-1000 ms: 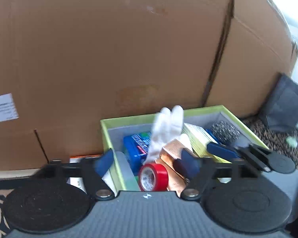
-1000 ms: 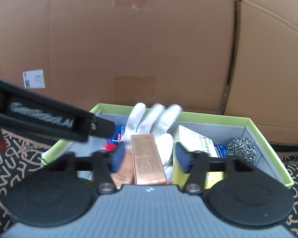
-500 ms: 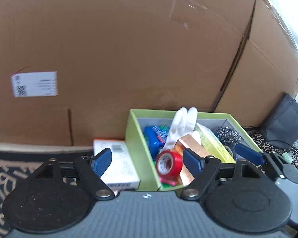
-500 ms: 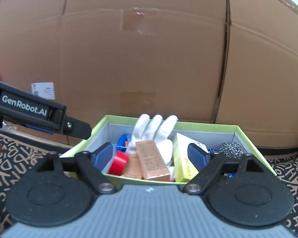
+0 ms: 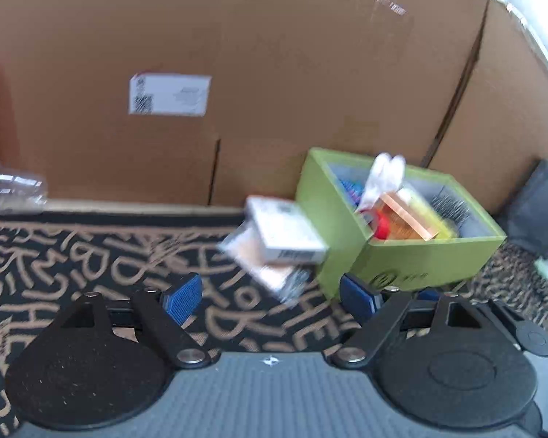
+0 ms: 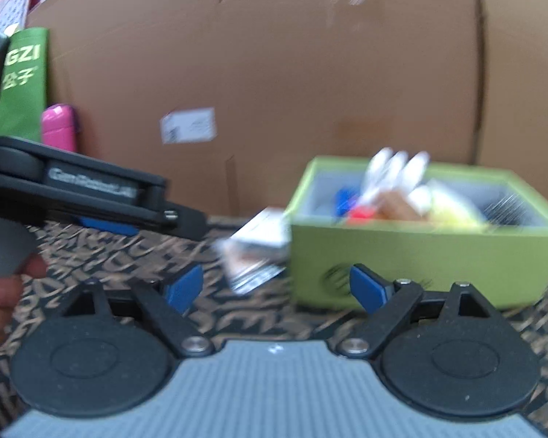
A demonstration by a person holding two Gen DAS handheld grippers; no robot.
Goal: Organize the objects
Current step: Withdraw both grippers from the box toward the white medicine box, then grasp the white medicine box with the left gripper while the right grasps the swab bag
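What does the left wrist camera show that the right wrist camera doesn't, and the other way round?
Only the left wrist view shows a clear plastic cup and a dark grey bag. Only the right wrist view shows a pink bottle, a green bag and the left gripper from outside. Both show the green box, white glove and small white carton.

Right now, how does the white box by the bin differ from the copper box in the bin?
The white box lies outside the green bin, on the patterned rug against its left wall; the copper box sits inside, among other items. The white box rests on a flat clear packet; the copper box leans beside a white glove. Both are small rectangular cartons, and neither gripper holds one.
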